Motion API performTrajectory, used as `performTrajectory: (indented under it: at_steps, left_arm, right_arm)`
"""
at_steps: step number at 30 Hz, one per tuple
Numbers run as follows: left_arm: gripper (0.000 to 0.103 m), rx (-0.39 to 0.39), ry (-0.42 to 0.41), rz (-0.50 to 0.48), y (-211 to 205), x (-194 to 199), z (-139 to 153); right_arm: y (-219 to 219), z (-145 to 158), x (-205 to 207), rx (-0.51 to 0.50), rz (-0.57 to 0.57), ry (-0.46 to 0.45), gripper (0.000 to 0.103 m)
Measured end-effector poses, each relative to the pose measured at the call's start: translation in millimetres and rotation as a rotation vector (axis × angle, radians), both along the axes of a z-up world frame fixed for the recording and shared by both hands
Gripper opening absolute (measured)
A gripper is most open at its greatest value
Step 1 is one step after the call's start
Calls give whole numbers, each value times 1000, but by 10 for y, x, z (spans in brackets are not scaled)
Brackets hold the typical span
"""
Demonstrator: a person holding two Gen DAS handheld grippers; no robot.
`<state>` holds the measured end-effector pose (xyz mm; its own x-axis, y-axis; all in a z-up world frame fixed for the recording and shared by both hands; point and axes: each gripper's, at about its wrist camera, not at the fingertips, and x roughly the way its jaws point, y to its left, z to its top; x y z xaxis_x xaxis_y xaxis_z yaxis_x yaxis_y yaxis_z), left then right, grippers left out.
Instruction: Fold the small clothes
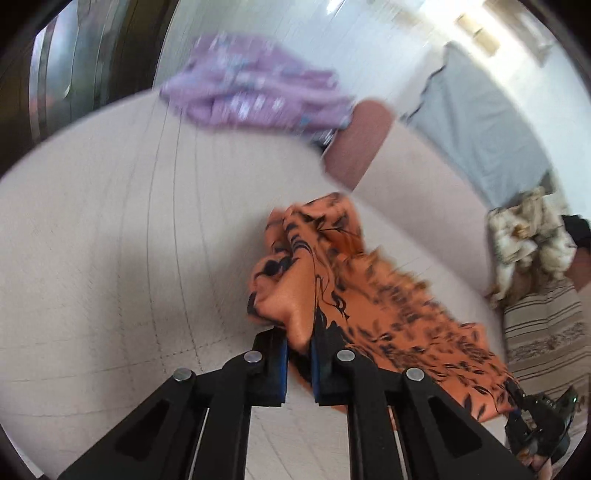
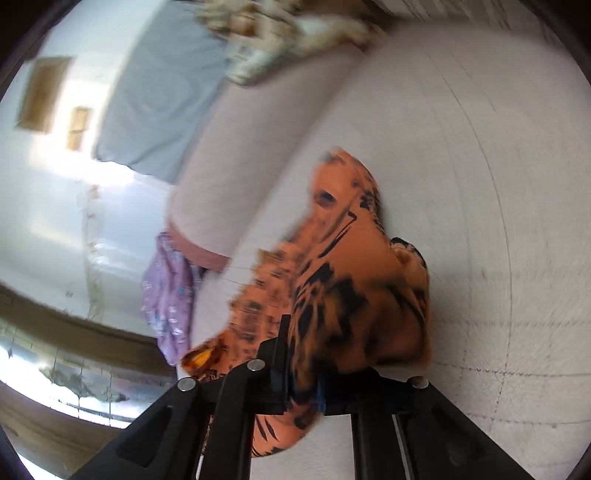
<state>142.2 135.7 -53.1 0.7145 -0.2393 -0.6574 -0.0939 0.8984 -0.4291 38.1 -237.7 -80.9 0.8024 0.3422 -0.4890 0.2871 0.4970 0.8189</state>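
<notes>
- Jaws of our left gripper [image 1: 298,354] are clamped on a bunched corner of the orange garment with black leaf print [image 1: 369,295], the cloth squeezed between the blue pads [image 1: 281,365].
- Jaws of our right gripper [image 2: 301,376] are likewise closed on the same orange garment [image 2: 351,288]; its folds spill over and hide most of the right-hand finger.
- From the left wrist view we see the garment stretch away to the lower right, where the other gripper [image 1: 539,424] shows at the frame's edge, so the cloth hangs between our two grippers above the pale quilted bed surface [image 1: 110,240].
- Both views are smeared by motion blur, so we cannot tell whether any part of the garment touches the bed.
- Farther off, a crumpled lilac floral garment [image 1: 255,85] lies near the far edge of the bed, beside a pale bolster with a reddish-brown end [image 1: 364,144].
- A cream and tan patterned garment [image 1: 528,240] lies at the right, next to a striped beige cloth [image 1: 546,332].
- Beyond the bolster we see a grey sheet [image 1: 480,129] and white floor tiles [image 1: 295,22].
</notes>
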Motion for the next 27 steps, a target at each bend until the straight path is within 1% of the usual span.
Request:
performTrajectory:
  at_steps: [1,2,3,4,5,6,7,8,9,10,11,12,13,14,15,16,17,18,19,21,22,23,24,25,26,27]
  left_arm:
    - [9,2,-21,-5,12,-160,98]
    - [9,1,-33,-7,33,-295,128]
    - [9,7,-39,-11,52,-432,126]
    - [10,25,-30,-23,72,-637,44]
    - [13,41,-8,-26,98,-757,-60]
    - [15,70,38,-19,122,-871,-289]
    - [21,102,102,-23,137,-914,-579]
    - [32,120,173,-29,156,-917,-805]
    - [32,115,271,-29,210,-916,-1070]
    - [32,69,214,-32,301,-995,-1138]
    - [36,106,178,-33,319,-1031,-1058]
    - [42,164,176,-12,332,-1045,-977]
    - [44,185,148,19,382,-1059,-868]
    - [47,176,121,34,428,-1065,-781]
    - [51,162,92,42,477,-1051,-664]
    - [52,159,75,44,491,-1047,-592]
    - [54,168,42,41,483,-1023,-478]
    - [60,178,19,31,442,-1011,-419]
    - [63,184,5,14,376,-996,-380]
    - [64,181,-13,-34,218,-917,-310]
    - [64,178,-20,-56,152,-906,-303]
    - [65,180,-26,-85,55,-875,-303]
    - [68,182,-30,-109,-52,-878,-335]
    - [71,181,-25,-139,-137,-821,-408]
    - [77,188,-6,-157,-210,-780,-486]
    - [77,213,31,-172,-275,-717,-602]
  right_arm:
    - [-2,105,-51,-20,8,-16,9]
    - [2,241,-179,-38,22,-39,9]
    - [-6,297,-287,-44,31,-49,9]
    - [-5,309,-460,-53,43,-52,9]
    - [4,265,-655,-77,53,-39,9]
    - [20,137,-850,-96,64,-14,12]
    - [12,-66,-981,-84,76,18,13]
    - [20,-331,-1079,-74,88,87,19]
    - [0,-633,-1159,-62,100,186,32]
    - [-10,-837,-1196,-44,109,252,32]
    - [-79,-1045,-1361,38,96,221,32]
    - [-120,-1023,-1462,41,72,188,33]
    - [-146,-970,-1512,6,63,198,36]
    - [-185,-853,-1572,-57,47,198,50]
    - [-220,-766,-1612,-90,28,184,60]
    - [-286,-613,-1675,-133,-9,160,60]
    - [-320,-500,-1684,-151,-25,138,60]
    - [-349,-355,-1683,-166,-31,103,60]
    - [-377,-226,-1693,-172,-19,73,60]
    - [-365,-71,-1605,-181,46,32,65]
    - [-250,-5,-1475,-164,116,2,67]
    - [-167,-1,-1390,-138,164,-19,73]
    - [-42,-34,-1299,-110,219,-28,81]
    - [100,-173,-1117,-69,318,-8,81]
    - [186,-347,-1003,-71,357,29,81]
    - [234,-545,-913,-101,356,104,80]
